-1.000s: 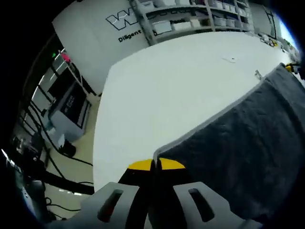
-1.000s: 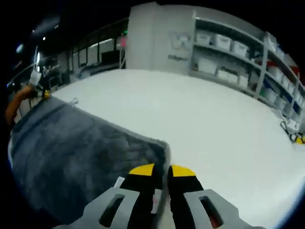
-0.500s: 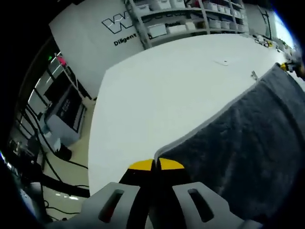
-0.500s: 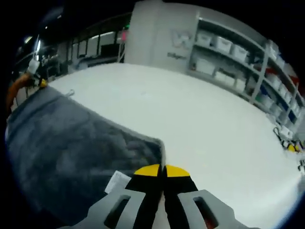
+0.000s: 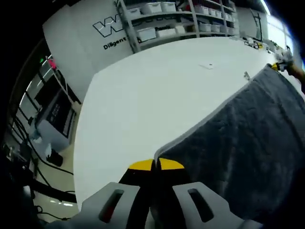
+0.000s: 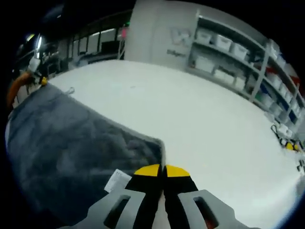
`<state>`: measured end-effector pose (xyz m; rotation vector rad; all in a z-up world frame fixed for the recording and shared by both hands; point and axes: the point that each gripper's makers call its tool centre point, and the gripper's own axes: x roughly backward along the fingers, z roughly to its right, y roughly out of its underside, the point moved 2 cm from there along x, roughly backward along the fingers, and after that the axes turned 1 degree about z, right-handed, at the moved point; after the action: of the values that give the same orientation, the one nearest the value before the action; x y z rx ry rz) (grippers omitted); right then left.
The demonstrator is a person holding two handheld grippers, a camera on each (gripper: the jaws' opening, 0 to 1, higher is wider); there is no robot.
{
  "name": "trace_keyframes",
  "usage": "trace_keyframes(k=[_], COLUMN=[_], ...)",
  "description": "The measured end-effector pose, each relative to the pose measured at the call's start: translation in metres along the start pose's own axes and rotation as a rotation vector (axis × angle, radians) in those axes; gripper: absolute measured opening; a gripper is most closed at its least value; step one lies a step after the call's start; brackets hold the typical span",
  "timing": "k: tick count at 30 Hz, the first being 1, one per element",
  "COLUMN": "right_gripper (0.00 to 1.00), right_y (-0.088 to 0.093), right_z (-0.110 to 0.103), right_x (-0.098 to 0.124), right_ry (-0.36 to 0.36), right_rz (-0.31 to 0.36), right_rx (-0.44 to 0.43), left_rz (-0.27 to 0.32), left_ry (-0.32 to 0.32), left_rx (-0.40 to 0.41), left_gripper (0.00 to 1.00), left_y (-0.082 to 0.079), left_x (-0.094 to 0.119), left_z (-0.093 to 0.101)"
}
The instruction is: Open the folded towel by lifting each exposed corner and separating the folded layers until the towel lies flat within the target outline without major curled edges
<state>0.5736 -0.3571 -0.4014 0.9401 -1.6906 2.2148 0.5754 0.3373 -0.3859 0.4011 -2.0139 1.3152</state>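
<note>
Left gripper (image 5: 156,164) and right gripper (image 6: 163,170) each clench a corner of the grey towel (image 5: 248,143) above the white table (image 5: 157,90); spreading step, next lay it flat.

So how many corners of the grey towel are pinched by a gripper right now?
2. The left hand-held gripper pinches one corner of the dark grey terry towel; the right hand-held gripper pinches another. Other corners may be hidden.

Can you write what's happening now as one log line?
left tongs: shut on dark grey terry towel corner | right tongs: shut on another corner | towel: stretched over white table
</note>
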Motion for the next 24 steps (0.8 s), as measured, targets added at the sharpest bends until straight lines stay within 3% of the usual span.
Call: trace_keyframes(k=[3,7,10,13,15,16,18,21,24], right_gripper=[0.00,0.10,0.09,0.00,0.00,0.00,0.00,0.00,0.00], right_y=[-0.003,-0.008,-0.012,-0.017,-0.013,-0.012,-0.012,-0.011,-0.011], right_z=[-0.006,-0.009,-0.008,-0.009,-0.006,-0.003,-0.001,0.004,0.005], right_x=[-0.001,0.000,-0.004,-0.009,-0.012,-0.013,-0.014,-0.015,-0.018], right_ry=[-0.042,-0.056,-0.047,-0.059,-0.029,-0.016,-0.010,0.003,0.016], right_rz=[0.032,0.038,0.044,0.062,0.017,0.008,0.010,0.002,-0.001], right_rx=[0.024,-0.007,-0.005,-0.025,-0.082,-0.063,-0.037,-0.022,-0.007], left_rz=[0.026,0.033,0.020,0.015,0.039,0.036,0.028,0.030,0.040], left_ry=[0.001,0.019,0.022,0.026,-0.019,-0.020,0.005,0.010,0.019], left_rx=[-0.009,-0.004,-0.007,0.000,0.011,0.004,0.016,0.024,0.038], left_gripper=[0.02,0.02,0.02,0.02,0.01,0.01,0.01,0.01,0.01], left_y=[0.002,0.004,0.007,0.007,0.005,0.007,0.007,0.003,0.001], left_x=[0.005,0.006,0.005,0.005,0.007,0.007,0.003,-0.010,-0.011], left_z=[0.007,0.012,0.017,0.023,0.024,0.026,0.022,-0.001,-0.001])
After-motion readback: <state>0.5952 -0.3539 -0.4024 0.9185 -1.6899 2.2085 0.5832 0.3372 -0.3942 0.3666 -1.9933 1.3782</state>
